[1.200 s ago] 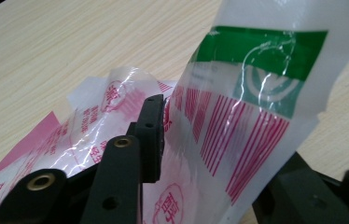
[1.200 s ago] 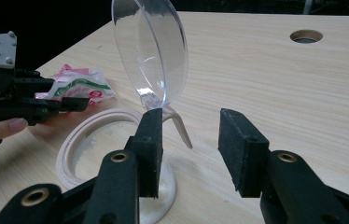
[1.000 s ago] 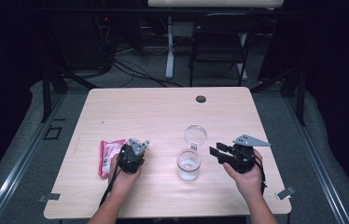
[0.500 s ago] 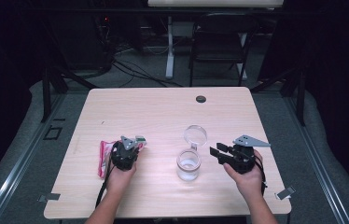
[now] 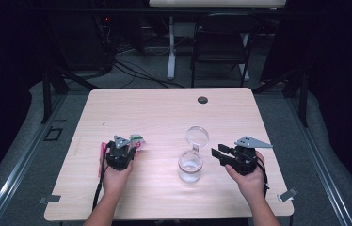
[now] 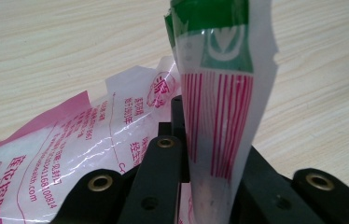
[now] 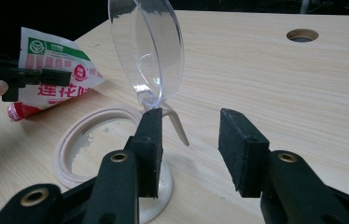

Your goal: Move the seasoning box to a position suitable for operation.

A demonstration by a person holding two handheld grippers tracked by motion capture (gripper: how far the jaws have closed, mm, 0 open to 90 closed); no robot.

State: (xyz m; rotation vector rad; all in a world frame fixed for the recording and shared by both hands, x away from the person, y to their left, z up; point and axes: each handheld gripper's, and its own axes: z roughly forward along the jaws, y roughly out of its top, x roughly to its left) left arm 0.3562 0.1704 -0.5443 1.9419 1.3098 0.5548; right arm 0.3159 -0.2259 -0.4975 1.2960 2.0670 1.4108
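Toward the desk's (image 5: 164,113) left edge, the left gripper (image 5: 126,149) is clamped on the top edge of a pink packet (image 6: 219,102), its long axis standing upright. Right of it, nearer the front edge, sits an open jar (image 5: 190,165), lid (image 7: 147,49) tilted up. Just beyond, the right gripper (image 5: 217,154) waits, jaws apart.

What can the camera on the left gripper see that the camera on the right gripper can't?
The left gripper view alone shows the packet's red-striped edge pinched between its own black jaws, and the small red print on the pink packet lying beside them. The right gripper view alone shows the clear jar with its hinged lid standing open, the right gripper with jaws apart beside it, and the table's round hole. Both show the red, white and green packet and the pale wooden table.
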